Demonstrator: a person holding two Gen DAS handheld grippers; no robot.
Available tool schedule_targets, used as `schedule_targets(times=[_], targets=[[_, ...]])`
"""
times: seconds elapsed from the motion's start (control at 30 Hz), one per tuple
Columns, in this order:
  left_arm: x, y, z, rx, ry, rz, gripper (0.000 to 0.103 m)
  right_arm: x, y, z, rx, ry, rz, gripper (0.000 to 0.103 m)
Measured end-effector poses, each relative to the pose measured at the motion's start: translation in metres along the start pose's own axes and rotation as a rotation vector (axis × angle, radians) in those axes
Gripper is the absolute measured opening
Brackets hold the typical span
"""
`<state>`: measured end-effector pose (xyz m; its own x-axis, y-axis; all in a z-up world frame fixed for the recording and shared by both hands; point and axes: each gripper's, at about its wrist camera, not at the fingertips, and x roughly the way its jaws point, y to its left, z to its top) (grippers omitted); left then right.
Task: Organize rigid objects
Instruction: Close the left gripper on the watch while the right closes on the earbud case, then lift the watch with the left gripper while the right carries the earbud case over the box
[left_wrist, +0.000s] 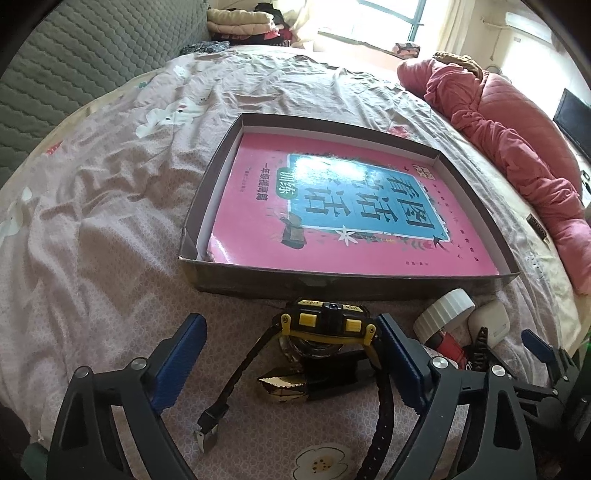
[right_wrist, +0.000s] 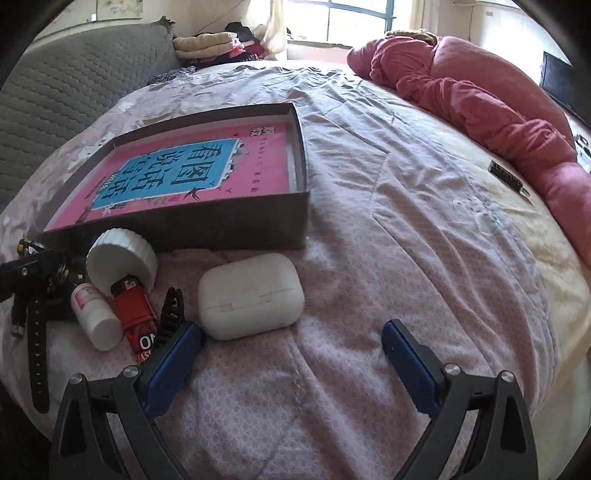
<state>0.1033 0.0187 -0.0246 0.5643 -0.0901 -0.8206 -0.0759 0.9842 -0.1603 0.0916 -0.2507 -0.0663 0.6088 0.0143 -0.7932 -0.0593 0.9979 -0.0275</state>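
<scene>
A shallow dark box (left_wrist: 207, 192) (right_wrist: 236, 225) lies on the bed with a pink book (left_wrist: 332, 206) (right_wrist: 177, 173) in it. My left gripper (left_wrist: 291, 332) is open around a black and yellow watch (left_wrist: 325, 323), whose case stands between the fingers over a small glass bottle with a gold cap (left_wrist: 284, 386). My right gripper (right_wrist: 291, 339) is open and empty, just right of a white earbud case (right_wrist: 251, 295). Left of that case lie a red lighter (right_wrist: 135, 306), a white pill bottle (right_wrist: 96, 314), a white round lid (right_wrist: 122, 258) and a black comb (right_wrist: 171, 310).
A rolled pink quilt (right_wrist: 480, 99) lies along the bed's right side. A small dark object (right_wrist: 506, 177) lies near it. A grey padded headboard (left_wrist: 74, 62) is at the left. Folded clothes (right_wrist: 210, 44) are stacked at the far end.
</scene>
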Motion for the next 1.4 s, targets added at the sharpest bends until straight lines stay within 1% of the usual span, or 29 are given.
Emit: schedule_targets(times=[0.1, 0.17, 0.2, 0.27, 0.3, 0.33, 0.37, 0.43, 0.47, 0.67, 0.87, 1.03, 1.13, 1.4], targets=[[-0.001, 0.001, 0.0, -0.003, -0.006, -0.007, 0.089, 0.005, 0.004, 0.004, -0.031, -0.011, 0.001, 0.097], [-0.002, 0.003, 0.001, -0.004, -0.009, -0.014, 0.086, 0.01, 0.011, 0.007, -0.078, -0.015, -0.006, 0.091], [-0.002, 0.003, 0.001, -0.007, -0.011, -0.02, 0.084, 0.013, 0.014, 0.008, -0.096, -0.009, -0.003, 0.087], [-0.003, 0.004, 0.002, -0.01, -0.013, -0.036, 0.079, 0.016, 0.017, 0.009, -0.114, -0.015, 0.008, 0.082], [-0.003, 0.004, 0.002, -0.012, -0.013, -0.045, 0.078, 0.016, 0.017, 0.01, -0.115, -0.021, 0.023, 0.077], [-0.003, 0.004, 0.003, -0.016, -0.011, -0.057, 0.074, 0.016, 0.017, 0.01, -0.113, -0.023, 0.034, 0.072], [-0.003, 0.004, 0.003, -0.02, -0.011, -0.07, 0.072, 0.017, 0.016, 0.01, -0.109, -0.022, 0.048, 0.071], [-0.001, 0.003, 0.004, -0.012, -0.008, -0.071, 0.07, 0.017, 0.016, 0.011, -0.105, -0.024, 0.069, 0.062], [-0.001, 0.001, 0.004, -0.007, -0.008, -0.07, 0.068, 0.016, 0.016, 0.011, -0.106, -0.028, 0.073, 0.06], [0.001, -0.004, 0.005, 0.02, -0.002, -0.06, 0.066, 0.011, 0.01, 0.012, -0.078, -0.036, 0.1, 0.06], [-0.001, 0.001, 0.005, 0.016, 0.006, -0.086, 0.064, -0.001, -0.001, 0.012, -0.032, -0.054, 0.136, 0.06], [-0.004, 0.007, 0.005, 0.001, 0.005, -0.103, 0.064, -0.017, -0.008, 0.011, 0.01, -0.101, 0.16, 0.06], [-0.008, 0.009, 0.006, -0.003, -0.006, -0.107, 0.064, -0.022, -0.008, 0.013, 0.012, -0.131, 0.167, 0.06], [-0.03, 0.012, 0.016, -0.014, -0.072, -0.11, 0.064, -0.033, -0.004, 0.02, 0.012, -0.199, 0.2, 0.06]])
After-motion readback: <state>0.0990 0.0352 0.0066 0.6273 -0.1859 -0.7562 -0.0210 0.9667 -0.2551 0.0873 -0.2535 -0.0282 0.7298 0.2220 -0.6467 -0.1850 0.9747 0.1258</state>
